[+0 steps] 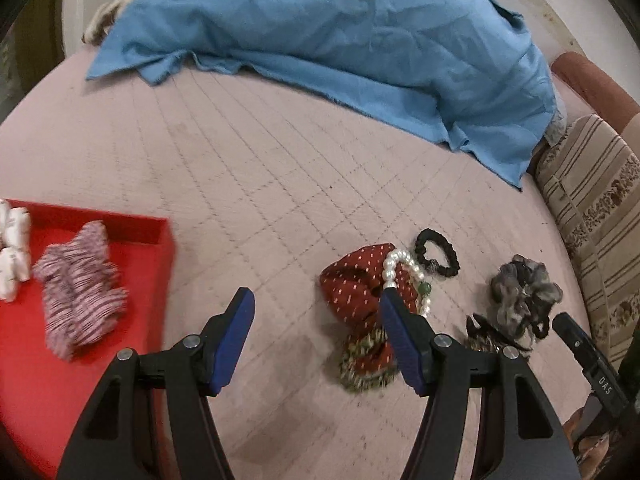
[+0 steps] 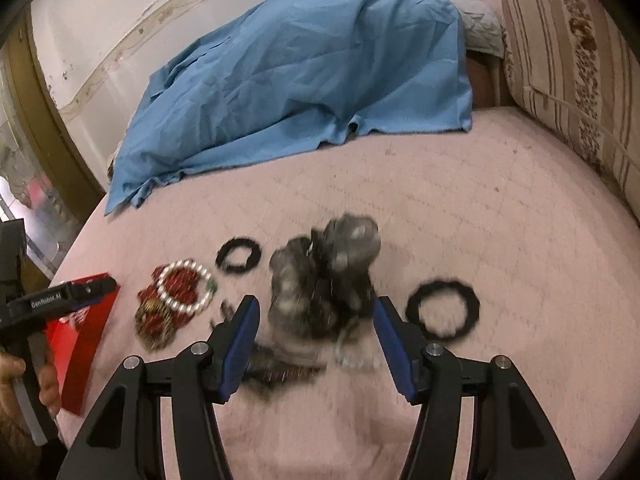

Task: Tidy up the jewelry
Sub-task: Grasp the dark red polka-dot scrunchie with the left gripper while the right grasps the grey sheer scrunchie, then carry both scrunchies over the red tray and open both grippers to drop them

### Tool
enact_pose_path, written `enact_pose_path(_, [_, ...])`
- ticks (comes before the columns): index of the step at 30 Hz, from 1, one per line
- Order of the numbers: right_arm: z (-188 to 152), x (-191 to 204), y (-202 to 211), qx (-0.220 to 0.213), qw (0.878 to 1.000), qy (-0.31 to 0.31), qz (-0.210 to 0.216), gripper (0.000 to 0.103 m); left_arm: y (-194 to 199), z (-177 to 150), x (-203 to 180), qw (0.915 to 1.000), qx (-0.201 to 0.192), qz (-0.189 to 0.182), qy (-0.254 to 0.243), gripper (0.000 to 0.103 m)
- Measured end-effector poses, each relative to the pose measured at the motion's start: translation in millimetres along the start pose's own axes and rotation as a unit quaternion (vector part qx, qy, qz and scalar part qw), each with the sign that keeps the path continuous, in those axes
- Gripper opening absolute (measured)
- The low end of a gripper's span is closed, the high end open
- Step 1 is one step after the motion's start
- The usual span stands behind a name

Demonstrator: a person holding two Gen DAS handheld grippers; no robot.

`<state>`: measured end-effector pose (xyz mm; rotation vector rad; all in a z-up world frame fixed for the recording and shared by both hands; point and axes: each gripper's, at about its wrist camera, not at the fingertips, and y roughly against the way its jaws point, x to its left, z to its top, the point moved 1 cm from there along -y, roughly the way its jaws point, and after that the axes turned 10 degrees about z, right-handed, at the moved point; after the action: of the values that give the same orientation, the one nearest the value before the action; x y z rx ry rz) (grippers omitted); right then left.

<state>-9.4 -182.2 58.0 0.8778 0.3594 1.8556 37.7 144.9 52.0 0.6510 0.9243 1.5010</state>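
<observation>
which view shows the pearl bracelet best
The left wrist view: the pearl bracelet is sharp there, lying on the red dotted scrunchie, though the gripper's blue finger covers its lower part. The right wrist view shows the whole loop, but smaller and motion-blurred.

A pink quilted bed [image 1: 280,168] is carrying everything. A rumpled blue cloth [image 1: 360,40] is lying across its far side, and a red tray [image 1: 152,248] is sitting at the left. Lying directly on the quilt are a red dotted scrunchie [image 1: 352,280] under a pearl bracelet [image 1: 396,264], a black hair tie [image 1: 436,256], a grey scrunchie [image 1: 520,292] and another black hair tie [image 2: 442,308].
</observation>
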Motion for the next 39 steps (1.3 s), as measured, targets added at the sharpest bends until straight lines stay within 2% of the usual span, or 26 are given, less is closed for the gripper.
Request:
enact_pose_path(6, [16,-18,-36,0.014,1.000,-0.012,-0.014,0.063,-31,12,-10,0.9996,0.025,-0.015,0.007,0.062])
enact_pose_path(8, [18,-24,-41,0.016,1.000,-0.022,-0.014,0.063,-39,12,-13,0.9992,0.033,-0.021,0.004,0.057])
enact_pose_path(12, [23,-31,-48,0.015,0.999,-0.032,-0.012,0.063,-51,10,-20,0.9981,0.051,-0.035,-0.007,0.026])
enact_pose_path(13, [23,-32,-49,0.016,0.999,-0.034,-0.010,0.053,-52,10,-20,0.9981,0.049,-0.038,-0.004,0.013])
enact_pose_path(14, [23,-34,-51,0.020,0.999,-0.040,-0.005,0.031,-51,10,-19,0.9978,0.050,-0.044,0.003,0.007])
enact_pose_path(15, [23,-35,-53,0.024,0.999,-0.042,0.000,0.022,-50,10,-17,0.9974,0.051,-0.049,0.011,0.005])
enact_pose_path(17, [23,-37,-54,0.029,0.998,-0.050,0.007,0.016,-43,9,-16,0.9975,0.044,-0.051,0.020,0.004])
enact_pose_path(20, [26,-32,-46,0.018,0.999,-0.046,0.008,0.013,-26,8,-17,0.9986,0.028,-0.043,0.015,0.004])
enact_pose_path(24, [29,-22,-33,-0.001,0.999,-0.040,0.008,0.013,6,5,-20,0.9988,0.001,-0.049,-0.001,0.003])
enact_pose_path(31, [31,-4,1,-0.044,0.998,-0.038,0.010,0.013,60,-4,-16,0.9960,-0.036,-0.082,-0.001,0.001])
enact_pose_path(39, [20,25,22,-0.059,0.998,-0.005,-0.001,0.013,105,-16,2,0.9941,-0.079,-0.073,-0.012,0.001])
